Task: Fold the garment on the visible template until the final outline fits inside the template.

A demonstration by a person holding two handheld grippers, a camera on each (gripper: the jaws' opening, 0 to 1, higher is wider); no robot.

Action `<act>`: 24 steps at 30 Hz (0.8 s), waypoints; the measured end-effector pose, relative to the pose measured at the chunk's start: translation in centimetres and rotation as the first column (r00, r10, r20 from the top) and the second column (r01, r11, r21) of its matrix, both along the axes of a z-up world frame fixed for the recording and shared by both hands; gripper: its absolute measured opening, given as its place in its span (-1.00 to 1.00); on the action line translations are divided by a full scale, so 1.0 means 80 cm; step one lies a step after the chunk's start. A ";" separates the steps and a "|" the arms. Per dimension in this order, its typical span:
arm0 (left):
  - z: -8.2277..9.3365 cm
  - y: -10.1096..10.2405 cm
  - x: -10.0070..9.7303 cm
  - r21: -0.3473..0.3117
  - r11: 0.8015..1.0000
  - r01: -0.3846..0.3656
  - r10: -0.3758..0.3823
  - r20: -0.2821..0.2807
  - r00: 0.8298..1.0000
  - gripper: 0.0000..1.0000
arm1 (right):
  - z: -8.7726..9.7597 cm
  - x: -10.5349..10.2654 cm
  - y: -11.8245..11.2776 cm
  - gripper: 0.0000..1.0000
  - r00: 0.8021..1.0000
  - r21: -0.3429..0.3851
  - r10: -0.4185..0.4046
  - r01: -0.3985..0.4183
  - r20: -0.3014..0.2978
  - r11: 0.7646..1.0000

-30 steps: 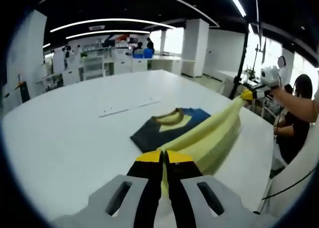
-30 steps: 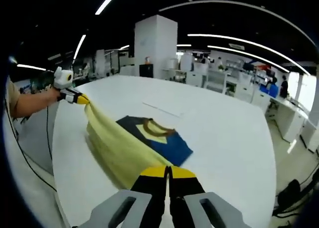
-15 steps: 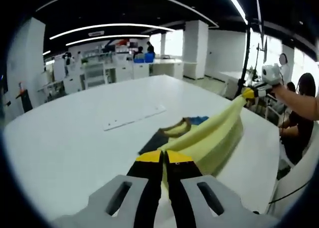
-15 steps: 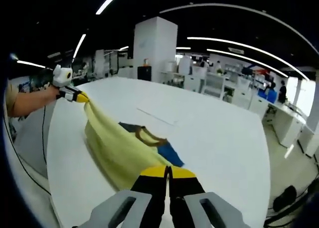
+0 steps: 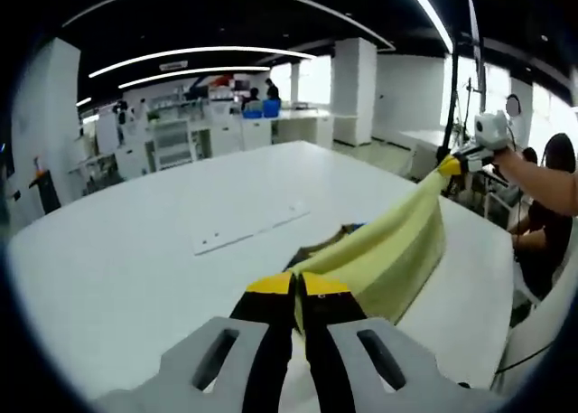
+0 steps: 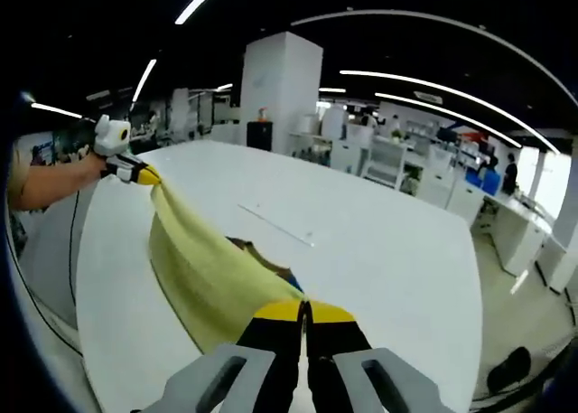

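Both grippers, left gripper and right gripper, had jaws pinching the yellow garment, stretched above the white counter. The raised cloth hid most of the dark part. A thin white strip lay at 11 o'clock from it.

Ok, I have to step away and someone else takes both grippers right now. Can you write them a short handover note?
Left gripper: shut on one corner of the garment.
Right gripper: shut on the other corner; it also shows at the far end of the stretched edge in the left gripper view.
Garment: its yellow part is lifted off the white table and held taut between the two grippers, hanging over the dark part with the brown collar, which lies on the table.
Done: both corners gripped, the fold is being carried over.
Left: lay the yellow part down, let go, check the outline against the template.
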State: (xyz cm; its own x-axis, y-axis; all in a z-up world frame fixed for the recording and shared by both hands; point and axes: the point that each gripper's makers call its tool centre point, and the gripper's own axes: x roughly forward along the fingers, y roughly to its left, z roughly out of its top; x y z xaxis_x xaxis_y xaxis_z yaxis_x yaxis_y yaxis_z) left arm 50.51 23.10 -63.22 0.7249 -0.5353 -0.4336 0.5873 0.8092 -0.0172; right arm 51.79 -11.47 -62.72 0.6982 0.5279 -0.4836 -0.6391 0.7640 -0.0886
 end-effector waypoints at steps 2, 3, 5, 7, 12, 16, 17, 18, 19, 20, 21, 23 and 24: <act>0.003 0.001 0.007 0.000 1.000 0.000 0.000 0.007 1.000 -1.00 | 0.003 0.005 0.000 -1.00 1.000 0.000 -0.001 0.001 0.005 1.000; 0.003 0.002 0.012 0.000 1.000 -0.001 0.001 0.007 1.000 -1.00 | 0.003 0.009 0.001 -1.00 1.000 -0.002 -0.001 0.001 0.007 1.000; -0.001 0.002 0.019 0.003 1.000 -0.001 0.001 0.002 1.000 -1.00 | 0.000 0.016 0.001 -1.00 1.000 -0.005 -0.004 0.004 0.003 1.000; -0.008 0.001 0.025 0.006 1.000 -0.001 0.001 -0.006 1.000 -1.00 | -0.007 0.022 0.001 -1.00 1.000 -0.012 -0.007 0.007 -0.005 1.000; -0.023 0.000 0.038 0.006 1.000 -0.004 0.004 -0.026 1.000 -1.00 | -0.027 0.034 0.000 -1.00 0.999 -0.026 -0.019 0.018 -0.033 0.999; -0.036 0.001 0.048 0.009 1.000 -0.008 0.009 -0.044 0.999 -1.00 | -0.040 0.045 -0.001 -1.00 0.998 -0.028 -0.029 0.027 -0.054 0.999; -0.040 0.001 0.051 0.011 1.000 -0.008 0.008 -0.051 0.999 -1.00 | -0.043 0.047 0.000 -1.00 0.998 -0.030 -0.030 0.029 -0.059 0.999; -0.042 0.001 0.053 0.012 1.000 -0.007 0.008 -0.053 0.999 -1.00 | -0.048 0.050 0.000 -1.00 0.997 -0.036 -0.032 0.030 -0.063 0.999; -0.046 0.000 0.057 0.016 1.000 -0.006 0.007 -0.058 0.998 -1.00 | -0.051 0.052 0.000 -1.00 0.997 -0.038 -0.032 0.030 -0.067 0.999; -0.049 0.000 0.060 0.018 1.000 -0.006 0.007 -0.061 0.998 -1.00 | -0.054 0.054 0.000 -1.00 0.997 -0.041 -0.034 0.031 -0.072 0.999; -0.053 -0.001 0.064 0.020 1.000 -0.007 0.008 -0.068 0.998 -1.00 | -0.059 0.057 -0.001 -1.00 0.996 -0.045 -0.035 0.032 -0.079 0.998; -0.059 -0.003 0.068 0.031 1.000 -0.001 0.003 -0.076 0.997 -1.00 | -0.065 0.061 -0.002 -1.00 0.995 -0.050 -0.039 0.035 -0.087 0.998; -0.062 -0.004 0.070 0.036 0.999 0.003 0.000 -0.079 0.997 -1.00 | -0.068 0.063 -0.002 -1.00 0.995 -0.051 -0.041 0.036 -0.091 0.998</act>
State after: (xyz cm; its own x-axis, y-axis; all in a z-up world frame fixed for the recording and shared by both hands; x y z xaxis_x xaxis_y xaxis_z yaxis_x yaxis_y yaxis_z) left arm 56.12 22.79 -68.15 0.6869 -0.5194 -0.5084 0.5866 0.8092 -0.0340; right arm 56.85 -11.64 -68.14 0.6692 0.4750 -0.5714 -0.6162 0.7845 -0.0695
